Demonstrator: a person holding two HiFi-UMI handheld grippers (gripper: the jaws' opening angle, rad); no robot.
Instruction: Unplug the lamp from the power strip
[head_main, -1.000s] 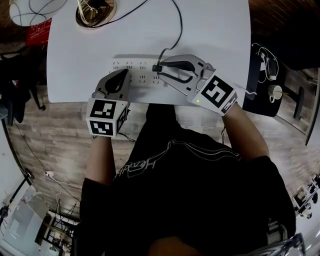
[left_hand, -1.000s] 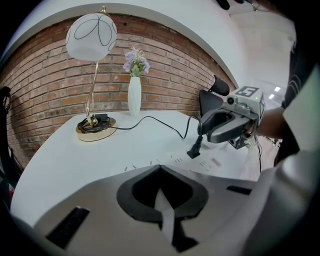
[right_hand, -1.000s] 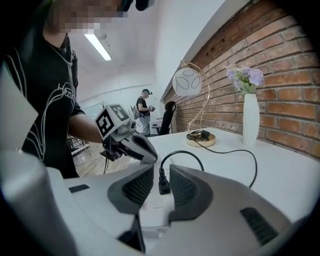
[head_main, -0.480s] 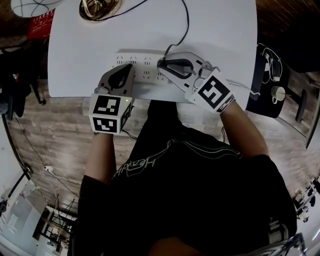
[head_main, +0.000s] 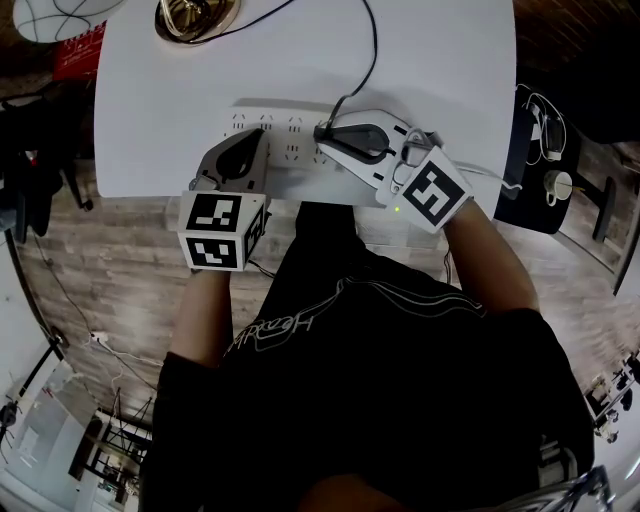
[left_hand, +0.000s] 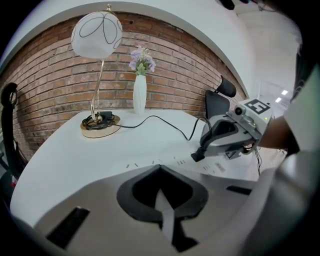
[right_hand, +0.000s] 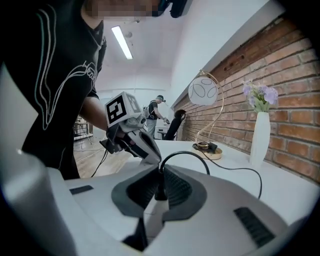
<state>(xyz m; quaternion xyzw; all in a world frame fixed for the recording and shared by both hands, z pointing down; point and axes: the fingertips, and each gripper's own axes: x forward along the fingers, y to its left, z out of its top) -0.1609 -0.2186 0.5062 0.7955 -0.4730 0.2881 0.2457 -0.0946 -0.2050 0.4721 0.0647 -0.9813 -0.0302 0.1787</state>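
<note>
1. Head view: my left claw (head_main: 250, 142) rests tip-down on the white power strip (head_main: 295, 150) on the table (head_main: 430, 60). My right claw (head_main: 323, 134) pinches the black lamp plug (head_main: 319, 130) at the strip.
2. Left gripper view: my left claw is pressed together, nothing in it. The lamp (left_hand: 97, 35) stands well behind.
3. Right gripper view: my right claw is clamped on the plug, and the cable (right_hand: 185, 154) arches upward.

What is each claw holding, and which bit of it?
Right claw: the lamp's black plug, pinched by its body. Left claw: shut, holding nothing.
</note>
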